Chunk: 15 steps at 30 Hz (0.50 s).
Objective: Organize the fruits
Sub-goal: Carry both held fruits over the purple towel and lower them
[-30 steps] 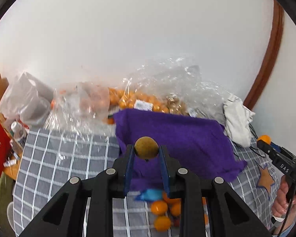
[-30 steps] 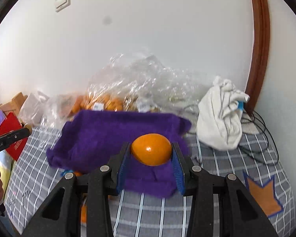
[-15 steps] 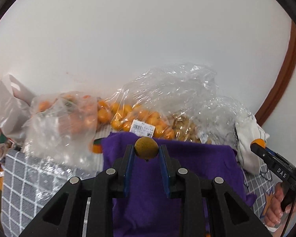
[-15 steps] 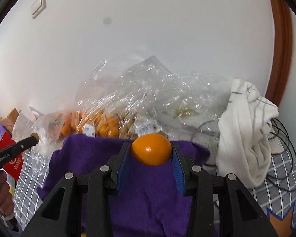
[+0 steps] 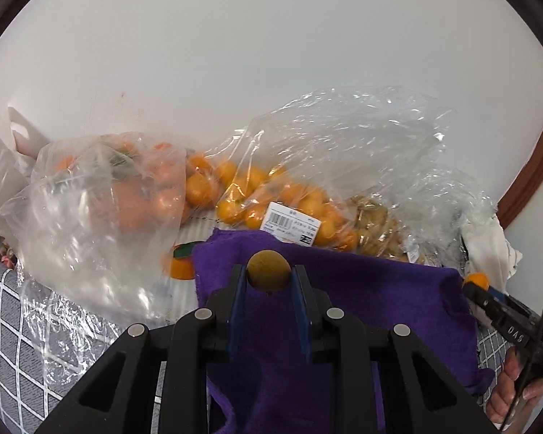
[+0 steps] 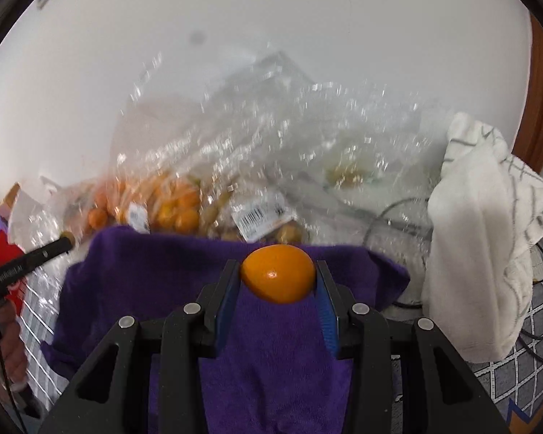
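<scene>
You are gripping one fruit in each gripper.
Left gripper [image 5: 268, 282] is clamping a brown fruit [image 5: 268, 270], right gripper [image 6: 278, 282] an orange fruit [image 6: 277, 273], over the purple cloth [image 5: 373, 296].

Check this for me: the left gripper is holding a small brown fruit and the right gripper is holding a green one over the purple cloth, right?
Not quite. The right gripper holds an orange fruit, not green, as the right wrist view shows. The left gripper does hold a small brown fruit, over the purple cloth.
</scene>
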### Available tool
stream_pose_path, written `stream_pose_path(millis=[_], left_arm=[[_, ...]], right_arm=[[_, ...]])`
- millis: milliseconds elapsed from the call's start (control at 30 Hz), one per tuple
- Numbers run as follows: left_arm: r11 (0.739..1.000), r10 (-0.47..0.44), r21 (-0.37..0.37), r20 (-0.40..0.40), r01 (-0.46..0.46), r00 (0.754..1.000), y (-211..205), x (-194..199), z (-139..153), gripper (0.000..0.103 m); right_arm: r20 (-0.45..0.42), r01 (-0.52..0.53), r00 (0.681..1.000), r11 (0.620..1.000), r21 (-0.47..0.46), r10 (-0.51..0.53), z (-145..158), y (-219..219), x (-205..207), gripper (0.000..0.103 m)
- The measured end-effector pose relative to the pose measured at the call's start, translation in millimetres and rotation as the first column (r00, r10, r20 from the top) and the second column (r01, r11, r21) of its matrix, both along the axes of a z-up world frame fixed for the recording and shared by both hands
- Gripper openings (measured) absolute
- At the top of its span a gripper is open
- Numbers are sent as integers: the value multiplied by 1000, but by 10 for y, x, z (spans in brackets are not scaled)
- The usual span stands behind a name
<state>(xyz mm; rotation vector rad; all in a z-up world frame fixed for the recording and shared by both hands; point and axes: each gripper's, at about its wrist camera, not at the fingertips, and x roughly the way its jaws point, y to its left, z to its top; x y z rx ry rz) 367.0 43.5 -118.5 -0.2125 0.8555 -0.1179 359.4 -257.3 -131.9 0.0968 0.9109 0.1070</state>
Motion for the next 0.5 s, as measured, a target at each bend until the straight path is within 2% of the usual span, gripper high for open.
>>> stream_pose_path(millis=[300, 500], left_arm=[[1000, -1, -28, -50, -1, 999, 92, 116, -154, 24], [999, -24, -46, -90, 20, 996, 22, 174, -262, 24]], right_arm=[[-122, -25, 992, 1000, 4, 25, -349, 60, 120, 41], [-155, -34, 987, 999, 3, 34, -472, 77, 138, 41]])
